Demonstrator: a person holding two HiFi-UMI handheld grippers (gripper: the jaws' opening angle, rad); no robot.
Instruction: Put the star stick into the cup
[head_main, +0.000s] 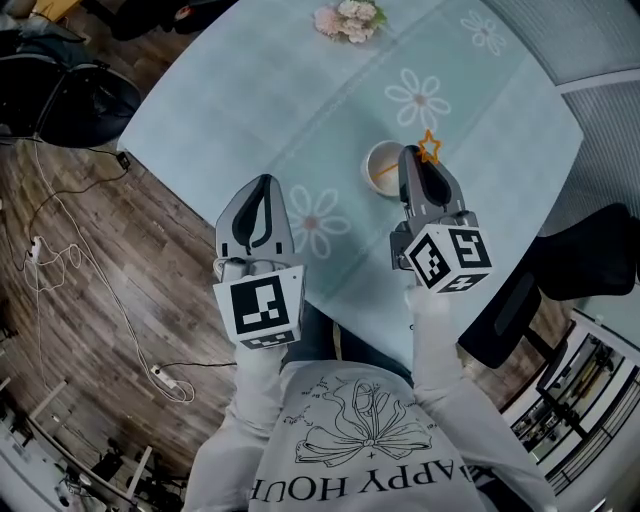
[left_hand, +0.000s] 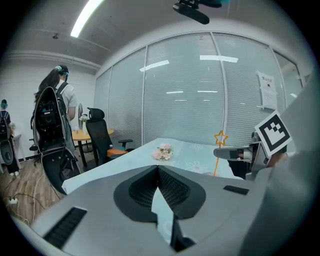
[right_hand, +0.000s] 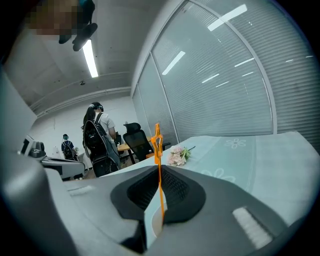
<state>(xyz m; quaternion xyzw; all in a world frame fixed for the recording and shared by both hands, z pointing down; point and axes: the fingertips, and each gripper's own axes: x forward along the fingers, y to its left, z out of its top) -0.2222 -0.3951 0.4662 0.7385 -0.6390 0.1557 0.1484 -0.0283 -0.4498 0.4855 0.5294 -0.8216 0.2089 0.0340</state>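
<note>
Head view, right tongs (head_main: 409, 153): clenched on the star stick (head_main: 429, 147), held over the far half of the table (head_main: 250, 90).
Head view, star stick: its orange star pokes out beside my jaw tips, and its thin shaft slants down into the mouth of the cup (head_main: 376, 160). I cannot tell whether it reaches the bottom.
Head view, cup: white and upright on the pale flower-print cloth, partly under my right tongs.
Head view, left tongs (head_main: 262, 182): over the table's near edge, to the left of the cup and well apart from it.
Head view, bouquet (head_main: 349, 20): lying at the table's far edge.
Left gripper view, left tongs: jaws pressed together at the tips, nothing between them.
Left gripper view, star stick: upright at the right, its star above my other tongs.
Left gripper view, person (left_hand: 55, 95): standing at the left with a backpack, near an office chair (left_hand: 97, 135).
Right gripper view, right tongs: both pads nip the orange shaft, which stands nearly upright between them with the star above the tips.
Right gripper view, bouquet: on the table beyond the star.
</note>
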